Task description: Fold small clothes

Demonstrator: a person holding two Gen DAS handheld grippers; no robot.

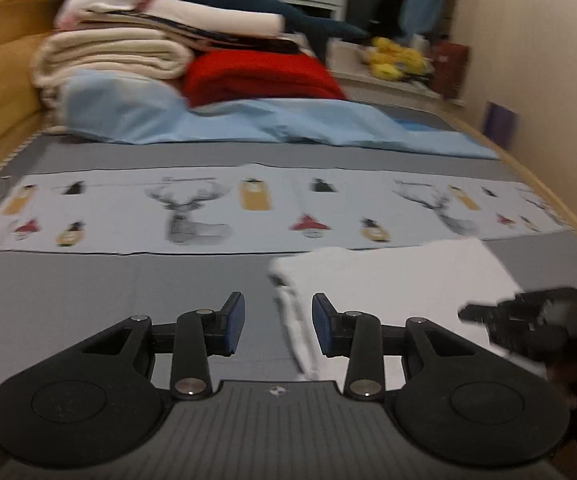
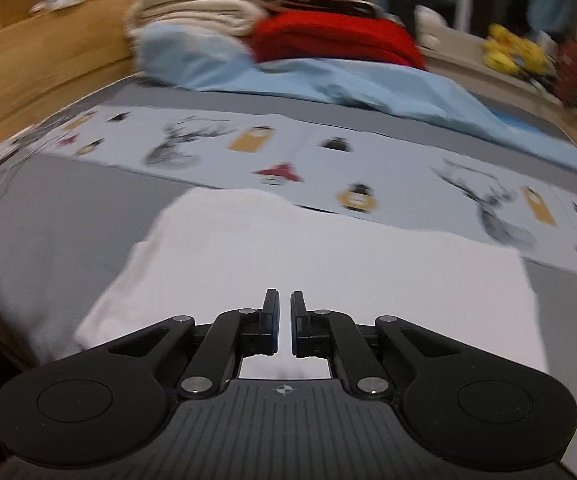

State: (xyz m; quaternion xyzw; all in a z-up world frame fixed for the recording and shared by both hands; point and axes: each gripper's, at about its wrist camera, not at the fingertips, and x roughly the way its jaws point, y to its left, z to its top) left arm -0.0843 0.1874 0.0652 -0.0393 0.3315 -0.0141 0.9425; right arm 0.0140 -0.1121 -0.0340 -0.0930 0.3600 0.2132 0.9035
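- Bed [image 1: 88,288] with grey sheet carries a folded white cotton garment [image 2: 328,264], lying flat near the front edge.
- Left claw [image 1: 278,322]: spread, nothing between the pads; garment's folded left edge sits just past its tip, toward 1 o'clock.
- Right claw [image 2: 284,322]: pressed nearly together with a thin gap, pinching nothing, hanging over the garment's near half.
- Pale blue printed cloth strip with deer motifs [image 1: 192,208] runs across the bed at 12 o'clock, touching the garment's far edge.
- Stack of folded cream, red and dark blankets [image 1: 160,44] at 11 o'clock, well apart.
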